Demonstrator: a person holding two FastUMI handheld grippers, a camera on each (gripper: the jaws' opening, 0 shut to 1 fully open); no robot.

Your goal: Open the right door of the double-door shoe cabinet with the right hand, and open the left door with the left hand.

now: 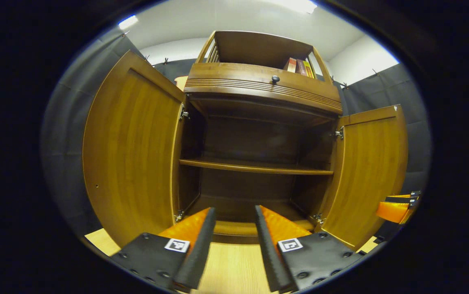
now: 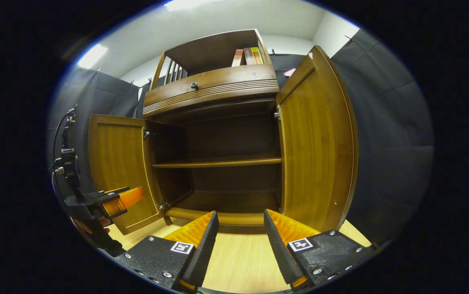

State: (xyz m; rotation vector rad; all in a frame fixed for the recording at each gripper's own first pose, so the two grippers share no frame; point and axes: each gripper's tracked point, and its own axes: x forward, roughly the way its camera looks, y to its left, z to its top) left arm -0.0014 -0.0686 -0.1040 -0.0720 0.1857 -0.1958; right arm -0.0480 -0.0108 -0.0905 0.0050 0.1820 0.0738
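The brown wooden shoe cabinet point(image 1: 254, 139) stands with both doors swung wide. Its left door point(image 1: 132, 151) and right door point(image 1: 369, 171) hang open in the left gripper view; the right gripper view has the left door point(image 2: 118, 171) and right door point(image 2: 318, 139) likewise. Inside, one shelf point(image 1: 254, 166) crosses a dark, bare interior. My left gripper point(image 1: 234, 222) is open in front of the cabinet's base, holding nothing. My right gripper point(image 2: 240, 226) is open too, touching nothing. The right gripper point(image 1: 397, 206) also appears beyond the right door, the left gripper point(image 2: 116, 200) beside the left door.
A drawer with a dark knob point(image 1: 275, 79) tops the cabinet, and an upper shelf holds a few books point(image 1: 299, 66). Light wooden floor point(image 1: 234, 269) lies below the grippers. Black cloth walls point(image 2: 385, 134) close in on both sides.
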